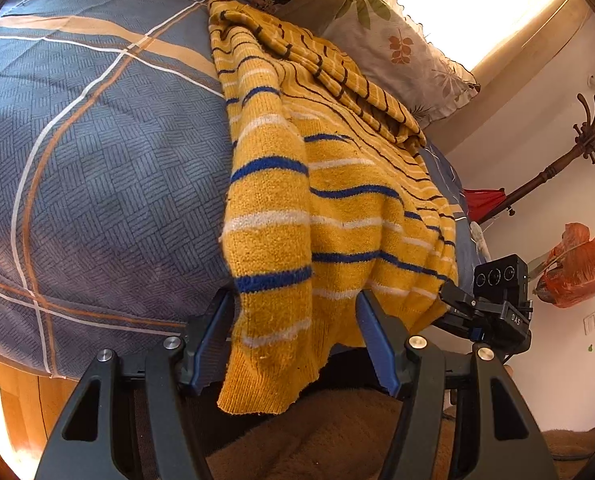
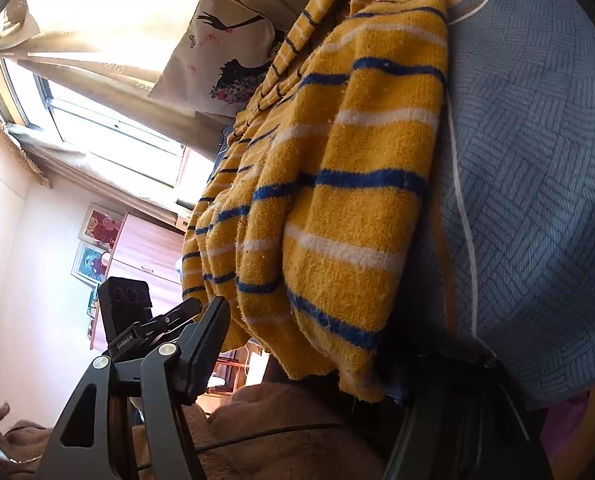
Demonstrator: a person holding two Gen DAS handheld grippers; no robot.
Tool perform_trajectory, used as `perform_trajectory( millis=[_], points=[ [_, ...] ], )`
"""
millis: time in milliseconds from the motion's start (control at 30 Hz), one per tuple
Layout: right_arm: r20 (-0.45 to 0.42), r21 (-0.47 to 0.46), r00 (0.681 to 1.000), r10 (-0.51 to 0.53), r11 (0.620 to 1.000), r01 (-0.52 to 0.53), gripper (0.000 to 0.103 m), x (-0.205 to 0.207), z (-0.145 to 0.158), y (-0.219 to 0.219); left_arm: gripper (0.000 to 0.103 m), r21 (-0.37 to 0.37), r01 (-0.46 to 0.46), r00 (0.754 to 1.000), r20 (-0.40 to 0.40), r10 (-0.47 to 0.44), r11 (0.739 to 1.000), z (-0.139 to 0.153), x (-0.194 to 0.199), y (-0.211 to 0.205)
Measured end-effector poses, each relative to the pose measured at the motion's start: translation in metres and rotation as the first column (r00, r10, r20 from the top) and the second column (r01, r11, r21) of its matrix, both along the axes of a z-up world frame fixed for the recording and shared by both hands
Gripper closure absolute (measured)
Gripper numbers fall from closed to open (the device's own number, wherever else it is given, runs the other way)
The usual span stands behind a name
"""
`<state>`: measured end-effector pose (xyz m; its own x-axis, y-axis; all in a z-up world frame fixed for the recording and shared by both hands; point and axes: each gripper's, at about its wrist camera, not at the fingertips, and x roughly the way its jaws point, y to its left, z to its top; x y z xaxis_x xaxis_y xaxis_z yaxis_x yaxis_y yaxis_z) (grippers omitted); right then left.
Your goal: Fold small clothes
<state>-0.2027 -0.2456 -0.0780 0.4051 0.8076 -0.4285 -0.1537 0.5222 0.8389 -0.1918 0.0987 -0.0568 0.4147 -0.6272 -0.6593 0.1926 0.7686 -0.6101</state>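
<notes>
1. Sweater (image 1: 337, 184), yellow knit with blue and white stripes, runs from the upper middle of the left wrist view down to the lower middle, lying on a blue checked bedspread (image 1: 97, 160).
2. Its lower hem hangs over the edge of the bed, in front of a brown fleece blanket (image 1: 337, 432) at the bottom of the frame.
3. Left tongs (image 1: 293, 344) stand partly apart, with a hanging fold of the hem between the two blue-lined fingers (image 1: 373, 340); whether the pads press on the cloth cannot be told.
4. In the same view the right tongs (image 1: 449, 300) show at the lower right, touching the far corner of the hem; their gap cannot be judged there.
5. In the right wrist view the sweater (image 2: 337, 200) fills the middle, with the bedspread (image 2: 537, 160) at the right.
6. Only the left-hand finger (image 2: 205, 344) of the right tongs shows clearly; the other is dark at the lower right under the hem, so open or gripping cannot be told.
7. A floral pillow (image 1: 405, 48) lies at the upper right of the left view, and a coat stand (image 1: 557, 160) and an orange bag (image 1: 577, 264) at the right edge.
</notes>
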Motion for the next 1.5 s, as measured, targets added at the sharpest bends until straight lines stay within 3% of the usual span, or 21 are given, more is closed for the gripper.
perform_trajectory(
  millis=[33, 67, 100, 233, 367, 533, 700, 867, 1000, 1133, 1233, 1400, 1500],
  points=[
    [-0.009, -0.003, 1.000, -0.001, 1.000, 0.001, 0.058, 0.000, -0.002, 0.000, 0.052, -0.018, 0.009, 1.000, -0.015, -0.009, 1.000, -0.003, 0.001, 0.000],
    [-0.018, 0.002, 1.000, 0.001, 1.000, -0.001, 0.070, 0.000, -0.004, -0.002, 0.087, -0.033, 0.016, 0.999, -0.037, -0.018, 0.999, -0.006, 0.002, 0.000],
    [-0.024, 0.013, 1.000, 0.005, 1.000, -0.005, 0.090, 0.001, -0.006, -0.003, 0.095, -0.050, 0.020, 0.997, -0.067, -0.023, 0.999, -0.007, 0.003, 0.002],
    [0.031, 0.049, 0.999, 0.019, 0.999, -0.020, 0.091, -0.010, 0.013, -0.009, 0.095, -0.113, 0.044, 0.999, -0.023, -0.047, 0.993, 0.021, -0.011, 0.014],
    [0.127, 0.069, 0.990, 0.061, 0.995, -0.070, 0.093, -0.039, 0.049, -0.024, 0.095, -0.053, 0.089, 0.991, 0.108, -0.083, 0.995, 0.064, -0.038, 0.020],
    [0.143, 0.062, 0.988, 0.049, 0.996, -0.058, 0.097, -0.060, 0.056, -0.034, 0.095, -0.034, 0.111, 0.990, 0.097, -0.107, 0.993, 0.059, -0.040, 0.017],
    [0.116, 0.078, 0.993, 0.034, 0.996, -0.044, 0.097, -0.042, 0.048, -0.035, 0.095, -0.045, 0.090, 0.992, 0.090, -0.086, 0.995, 0.058, -0.032, 0.022],
    [0.197, 0.052, 0.980, 0.033, 0.998, -0.044, 0.097, -0.019, 0.082, -0.032, 0.095, -0.081, 0.076, 0.987, 0.149, -0.064, 0.994, 0.080, -0.014, 0.031],
    [0.271, 0.031, 0.962, 0.022, 0.999, -0.032, 0.097, 0.015, 0.113, -0.029, 0.095, -0.098, 0.038, 0.983, 0.185, -0.019, 0.994, 0.107, 0.028, 0.035],
    [0.328, -0.046, 0.945, 0.011, 0.999, 0.004, 0.097, 0.070, 0.147, -0.024, 0.095, -0.043, 0.020, 0.972, 0.235, -0.010, 0.999, 0.139, 0.090, 0.022],
    [0.326, -0.090, 0.945, -0.003, 0.995, 0.034, 0.097, 0.123, 0.165, -0.024, 0.095, -0.014, 0.004, 0.983, 0.184, -0.001, 1.000, 0.147, 0.152, 0.007],
    [0.221, -0.198, 0.972, -0.081, 0.972, 0.126, 0.097, 0.223, 0.151, -0.023, 0.095, 0.125, -0.080, 0.993, 0.096, 0.068, 0.989, 0.117, 0.256, -0.017],
    [0.139, -0.277, 0.981, -0.137, 0.945, 0.171, 0.097, 0.273, 0.122, -0.026, 0.094, 0.110, -0.106, 0.994, 0.019, 0.104, 0.988, 0.091, 0.301, -0.020]
  ],
)
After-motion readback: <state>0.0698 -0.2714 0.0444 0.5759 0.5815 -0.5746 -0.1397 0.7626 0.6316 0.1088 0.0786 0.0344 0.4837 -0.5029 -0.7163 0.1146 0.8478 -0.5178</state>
